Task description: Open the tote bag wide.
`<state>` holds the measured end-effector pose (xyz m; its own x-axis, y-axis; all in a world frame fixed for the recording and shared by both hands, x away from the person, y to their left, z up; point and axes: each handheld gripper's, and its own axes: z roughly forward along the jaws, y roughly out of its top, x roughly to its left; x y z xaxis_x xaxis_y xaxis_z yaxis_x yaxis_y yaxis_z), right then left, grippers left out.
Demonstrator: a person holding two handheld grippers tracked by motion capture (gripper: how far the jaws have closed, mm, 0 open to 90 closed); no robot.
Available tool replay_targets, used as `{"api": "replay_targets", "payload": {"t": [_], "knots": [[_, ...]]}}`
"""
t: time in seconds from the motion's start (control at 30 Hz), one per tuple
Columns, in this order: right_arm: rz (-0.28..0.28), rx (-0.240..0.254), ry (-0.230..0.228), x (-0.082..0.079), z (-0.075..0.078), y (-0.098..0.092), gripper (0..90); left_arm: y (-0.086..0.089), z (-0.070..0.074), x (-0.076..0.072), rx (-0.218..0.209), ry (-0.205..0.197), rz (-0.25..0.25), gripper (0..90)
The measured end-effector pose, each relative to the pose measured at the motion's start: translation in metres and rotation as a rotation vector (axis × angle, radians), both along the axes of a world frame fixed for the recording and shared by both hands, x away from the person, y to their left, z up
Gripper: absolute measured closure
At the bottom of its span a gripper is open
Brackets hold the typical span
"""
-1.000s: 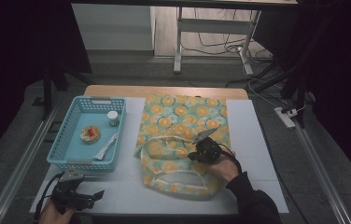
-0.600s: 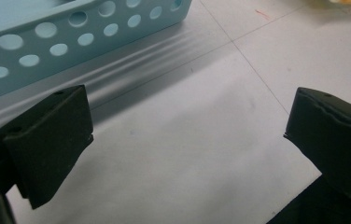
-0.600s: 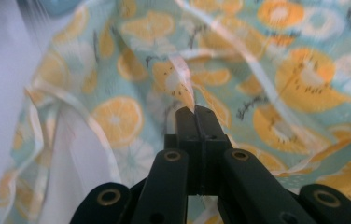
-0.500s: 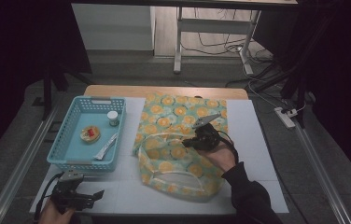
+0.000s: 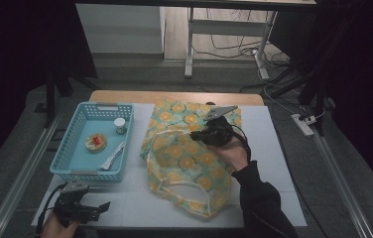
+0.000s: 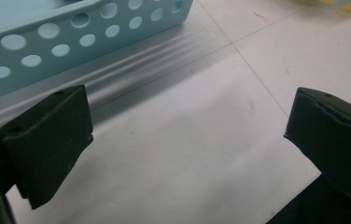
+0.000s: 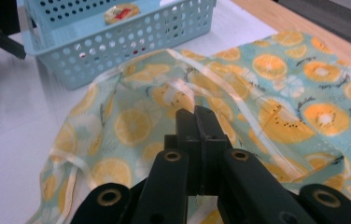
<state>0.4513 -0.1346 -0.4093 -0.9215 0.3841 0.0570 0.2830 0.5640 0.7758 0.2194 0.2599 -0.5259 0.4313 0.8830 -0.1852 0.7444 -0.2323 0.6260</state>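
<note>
One table (image 5: 279, 163) with a white top carries everything. Biggest on it is the bag (image 5: 189, 158), pale green cloth printed with orange slices, lying crumpled across the middle, its near end reaching toward the near edge and its white-trimmed handles loose on the cloth. Left of the bag, just beside it, stands the blue basket (image 5: 70, 153), holding a round packet (image 5: 95, 142), a small jar (image 5: 120, 125) and a white sachet (image 5: 112, 155). Over the far part of the bag, the right gripper (image 7: 196, 122) has its jaws pressed together, pinching a fold of the cloth and holding it raised off the table. At the near left corner, the left gripper (image 6: 187, 135) rests low with jaws spread wide, nothing between them, near the basket's near wall.
</note>
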Motion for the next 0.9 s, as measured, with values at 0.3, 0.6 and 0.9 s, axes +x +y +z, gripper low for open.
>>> {"api": "replay_targets", "payload": {"t": [0.3, 0.6, 0.9], "knots": [[0.001, 0.051, -0.019, 0.008, 0.013, 0.006, 90.0, 0.001, 0.0, 0.0, -0.007, -0.001, 0.011, 0.5], [0.004, 0.114, -0.024, 0.013, 0.019, 0.006, 90.0, 0.002, 0.001, -0.001, -0.006, -0.004, 0.014, 0.1], [0.022, 0.117, -0.035, 0.009, 0.015, 0.006, 90.0, 0.003, 0.001, -0.002, -0.022, -0.018, 0.013, 0.0]]}}
